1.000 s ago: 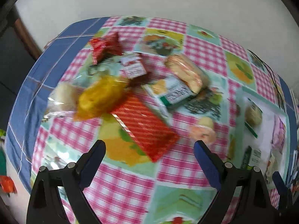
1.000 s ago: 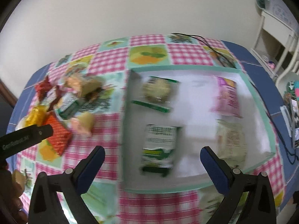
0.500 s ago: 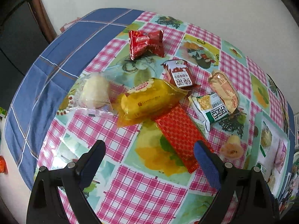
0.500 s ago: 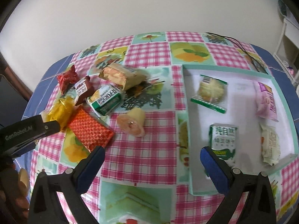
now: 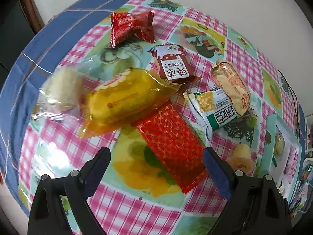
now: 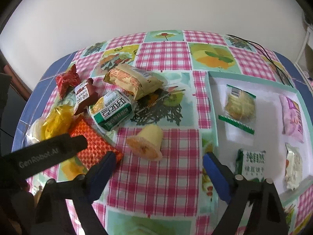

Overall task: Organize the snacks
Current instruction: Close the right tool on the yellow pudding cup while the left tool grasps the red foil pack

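Loose snacks lie on the checked tablecloth: a flat red packet [image 5: 172, 145], a yellow cake packet [image 5: 125, 101], a clear-wrapped white bun [image 5: 60, 90], a brown packet [image 5: 172, 66], a red wrapped snack [image 5: 131, 27], a green-white packet [image 5: 213, 109], a tan packet [image 5: 232, 86]. My left gripper [image 5: 156, 158] is open, its jaws either side of the flat red packet's near end. My right gripper [image 6: 157, 164] is open, just in front of a jelly cup [image 6: 146, 143]. A teal-rimmed white tray [image 6: 213, 105] on the right holds several packets.
A black cable [image 6: 273, 62] runs over the table's far right corner. The left gripper's black body [image 6: 39, 156] reaches into the right wrist view at lower left. A white wall stands behind the table. The blue cloth edge [image 5: 39, 45] drops off at the left.
My left gripper has moved closer and lower to the snack pile, over the flat red packet. My right gripper has swung left from the tray toward the jelly cup. Both stay open.
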`<control>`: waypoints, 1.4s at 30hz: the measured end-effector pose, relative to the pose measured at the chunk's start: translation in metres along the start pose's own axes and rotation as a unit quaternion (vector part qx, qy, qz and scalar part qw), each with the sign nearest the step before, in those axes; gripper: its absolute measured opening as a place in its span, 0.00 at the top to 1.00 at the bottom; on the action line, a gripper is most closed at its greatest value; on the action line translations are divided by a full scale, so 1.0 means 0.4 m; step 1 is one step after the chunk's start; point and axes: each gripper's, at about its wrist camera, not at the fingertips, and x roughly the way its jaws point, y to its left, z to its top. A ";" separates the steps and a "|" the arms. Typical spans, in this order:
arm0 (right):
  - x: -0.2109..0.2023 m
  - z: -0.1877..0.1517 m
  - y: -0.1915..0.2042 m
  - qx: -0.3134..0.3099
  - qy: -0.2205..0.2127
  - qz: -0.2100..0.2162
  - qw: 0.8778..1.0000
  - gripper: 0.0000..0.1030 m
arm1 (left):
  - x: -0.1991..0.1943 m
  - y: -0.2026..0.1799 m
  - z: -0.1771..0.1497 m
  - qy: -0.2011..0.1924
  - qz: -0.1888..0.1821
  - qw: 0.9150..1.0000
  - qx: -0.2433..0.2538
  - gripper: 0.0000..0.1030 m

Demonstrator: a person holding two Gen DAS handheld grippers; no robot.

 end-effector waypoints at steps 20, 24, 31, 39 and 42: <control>0.096 0.023 0.021 -0.005 0.019 0.014 1.000 0.21 | 0.076 -0.028 0.040 0.007 0.006 1.000 -0.016 0.08; 0.101 0.022 0.021 -0.010 0.020 0.006 1.000 0.23 | 0.082 -0.042 0.043 0.006 0.022 1.000 0.000 0.08; 0.098 0.018 0.019 -0.017 0.022 -0.001 1.000 0.26 | 0.095 -0.051 0.021 0.016 0.060 0.998 0.033 0.08; 0.087 0.012 0.014 -0.020 0.025 0.001 0.999 0.39 | 0.089 -0.029 0.015 0.026 0.062 0.997 0.026 0.08; 0.083 0.011 0.013 -0.019 0.027 0.002 0.999 0.50 | 0.089 -0.011 0.011 0.028 0.062 0.997 0.025 0.08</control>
